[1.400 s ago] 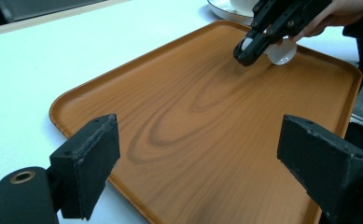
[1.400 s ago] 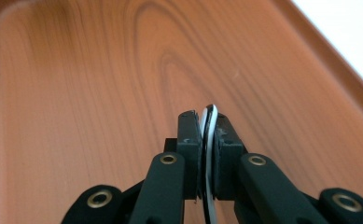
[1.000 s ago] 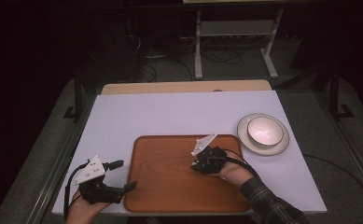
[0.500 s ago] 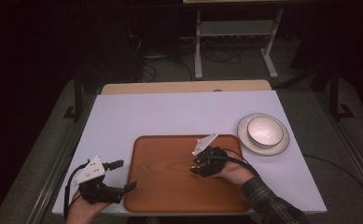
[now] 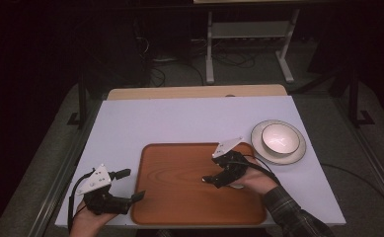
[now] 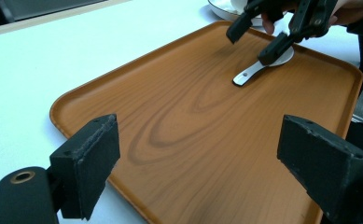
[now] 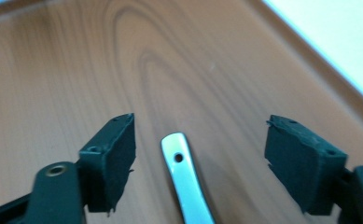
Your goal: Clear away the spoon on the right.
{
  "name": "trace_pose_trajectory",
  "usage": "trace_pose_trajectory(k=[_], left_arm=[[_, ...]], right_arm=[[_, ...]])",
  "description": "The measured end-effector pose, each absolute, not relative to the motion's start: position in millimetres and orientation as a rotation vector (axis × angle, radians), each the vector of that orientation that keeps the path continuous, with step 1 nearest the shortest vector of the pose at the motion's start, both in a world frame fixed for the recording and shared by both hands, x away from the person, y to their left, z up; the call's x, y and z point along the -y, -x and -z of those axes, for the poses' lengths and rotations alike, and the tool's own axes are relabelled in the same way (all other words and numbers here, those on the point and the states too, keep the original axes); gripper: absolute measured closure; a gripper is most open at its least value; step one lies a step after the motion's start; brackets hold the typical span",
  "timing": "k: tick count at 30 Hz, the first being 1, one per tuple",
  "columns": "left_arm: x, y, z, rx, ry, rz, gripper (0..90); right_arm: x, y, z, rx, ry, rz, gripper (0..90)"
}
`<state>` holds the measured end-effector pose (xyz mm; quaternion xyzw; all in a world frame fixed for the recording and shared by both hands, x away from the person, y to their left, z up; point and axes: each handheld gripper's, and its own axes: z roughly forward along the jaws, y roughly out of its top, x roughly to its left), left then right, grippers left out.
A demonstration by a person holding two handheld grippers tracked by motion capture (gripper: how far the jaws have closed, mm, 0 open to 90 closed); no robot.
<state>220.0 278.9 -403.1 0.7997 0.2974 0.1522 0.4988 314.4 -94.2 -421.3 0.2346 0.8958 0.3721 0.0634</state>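
Observation:
A white spoon (image 6: 264, 64) lies on the right part of a brown wooden tray (image 5: 179, 168). My right gripper (image 5: 212, 178) hovers open just over the spoon. The spoon handle (image 7: 183, 182) lies on the tray between the two spread jaws of the right gripper (image 7: 200, 126), touching neither. The left gripper view shows the right gripper (image 6: 253, 42) from across the tray, with its jaws straddling the spoon. My left gripper (image 5: 133, 183) is open and holds nothing. It sits at the tray's near left corner, and the left gripper (image 6: 200, 128) looks across the bare tray (image 6: 179, 121).
A white bowl (image 5: 280, 138) stands on a plate (image 5: 298, 153) on the white table (image 5: 179, 118), right of the tray. A shelf frame and cables stand on the dark floor beyond the table's far edge.
My right gripper has tilted and shifted slightly over the spoon. The left gripper has stayed put.

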Motion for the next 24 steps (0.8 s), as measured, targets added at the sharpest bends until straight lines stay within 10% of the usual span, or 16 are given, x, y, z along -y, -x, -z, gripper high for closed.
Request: trace_pose_trajectory(k=[24], left_arm=[[-283,-217,403,-0.728,-1.931,-0.377,12.8]], right_arm=[[180,-270,379,-2.289,-0.799,-1.466,13.2]])
